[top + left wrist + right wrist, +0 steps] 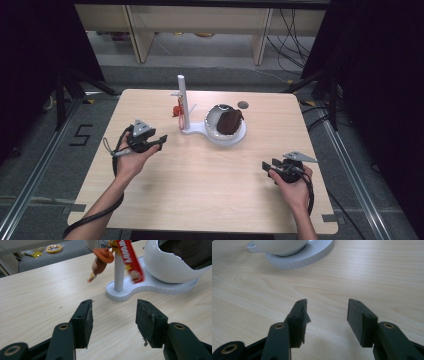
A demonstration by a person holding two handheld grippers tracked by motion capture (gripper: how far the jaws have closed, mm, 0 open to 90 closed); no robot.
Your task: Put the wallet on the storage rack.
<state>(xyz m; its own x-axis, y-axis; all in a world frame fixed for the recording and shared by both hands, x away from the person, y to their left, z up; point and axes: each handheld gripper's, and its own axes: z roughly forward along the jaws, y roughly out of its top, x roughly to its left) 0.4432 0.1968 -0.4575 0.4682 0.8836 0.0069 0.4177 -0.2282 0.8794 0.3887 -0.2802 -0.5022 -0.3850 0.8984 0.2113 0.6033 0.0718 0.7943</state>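
High view first, from my left: dark curtains and a black stand leg flank a grey floor marked with a taped "5" (80, 135), then comes the pale wood table (200, 185), its grain running lengthwise. My left gripper (161, 142) hovers over the table's left part, jaws spread with nothing between them. Just beyond it a white stand (182, 100) rises upright from a white base; a small orange-hatted keychain figure (101, 261) and a red printed strap (130, 261) hang from the stand, off the tabletop. On the same base sits a white bowl-shaped holder (214, 122) with a dark brown object (230, 121) inside. A small dark disc (243, 104) lies behind it. My right gripper (267, 166) rests at the table's right part, jaws apart and empty. Wooden furniture legs and cables fill the back of the room.
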